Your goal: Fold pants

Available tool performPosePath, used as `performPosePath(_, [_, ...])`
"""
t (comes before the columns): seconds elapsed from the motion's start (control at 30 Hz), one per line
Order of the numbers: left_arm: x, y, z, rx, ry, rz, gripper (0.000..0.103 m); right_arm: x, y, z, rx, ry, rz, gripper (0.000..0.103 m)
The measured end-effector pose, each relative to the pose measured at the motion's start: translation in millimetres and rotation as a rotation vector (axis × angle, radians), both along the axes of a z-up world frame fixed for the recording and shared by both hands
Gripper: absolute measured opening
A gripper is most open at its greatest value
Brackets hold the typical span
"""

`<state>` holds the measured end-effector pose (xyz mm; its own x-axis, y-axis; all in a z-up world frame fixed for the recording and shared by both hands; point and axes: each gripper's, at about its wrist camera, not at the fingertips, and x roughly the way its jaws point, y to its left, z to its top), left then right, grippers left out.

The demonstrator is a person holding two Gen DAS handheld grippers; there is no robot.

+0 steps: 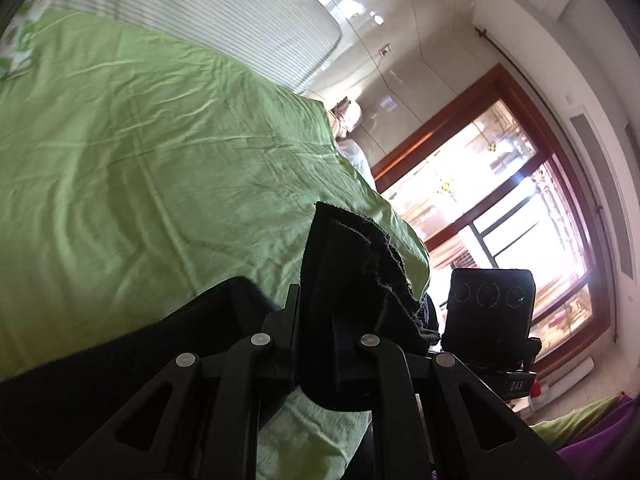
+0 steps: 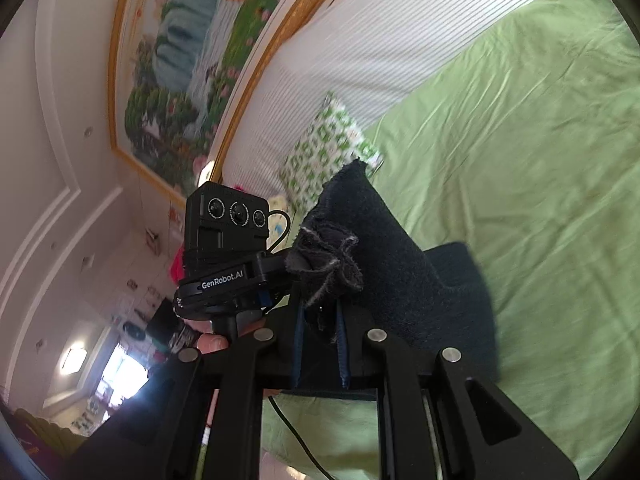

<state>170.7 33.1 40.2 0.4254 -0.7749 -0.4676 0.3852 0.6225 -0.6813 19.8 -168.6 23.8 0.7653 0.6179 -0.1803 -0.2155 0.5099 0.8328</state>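
right gripper clamping dark pants, green bedsheet

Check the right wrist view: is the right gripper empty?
No, the right gripper is clamped on a bunched edge of the dark pants above the green sheet.

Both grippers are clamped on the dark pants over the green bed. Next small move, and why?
Probably carry the pants forward over the green bedsheet and lower them flat. Left gripper and right gripper each pinch a bunched edge, held up side by side, and the cloth hangs off the sheet, so no crease can be set yet.
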Motion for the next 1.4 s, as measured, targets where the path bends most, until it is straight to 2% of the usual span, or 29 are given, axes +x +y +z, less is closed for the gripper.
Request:
performPosePath(0.33, [-22.9, 58.9, -54.0, -0.084, 0.09, 0.125, 0.012, 34.2, 46.4, -29.2, -0.001, 0.071, 0.111, 0.015])
performPosePath(0.47, [-27.2, 67.7, -70.9, -0.095, 0.12, 0.164, 0.012, 44.4, 56.9, -41.0, -0.011, 0.102, 0.143, 0.015])
performPosePath(0.6, [-36.0, 79.2, -81.5, -0.074, 0.153, 0.219, 0.01, 54.0, 63.1, -52.5, -0.012, 0.134, 0.168, 0.017])
performPosePath(0.8, [-54.1, 99.2, -89.3, -0.077, 0.176, 0.311, 0.01, 63.7, 72.5, -67.7, -0.031, 0.196, 0.194, 0.019])
performPosePath(0.9, [-65.5, 109.3, -90.5, -0.091, 0.181, 0.352, 0.01, 65.3, 74.5, -73.2, -0.027, 0.213, 0.21, 0.028])
performPosePath(1.1, [-83.1, 119.4, -90.0, -0.113, 0.18, 0.417, 0.01, 66.8, 81.0, -75.6, -0.041, 0.215, 0.219, 0.04])
performPosePath(1.3, [-95.4, 117.7, -80.3, -0.094, 0.155, 0.467, 0.01, 65.3, 85.5, -70.7, -0.051, 0.209, 0.224, 0.044])
performPosePath(1.4, [-101.5, 121.8, -81.3, -0.091, 0.149, 0.501, 0.021, 63.6, 86.4, -64.1, -0.049, 0.195, 0.23, 0.044])
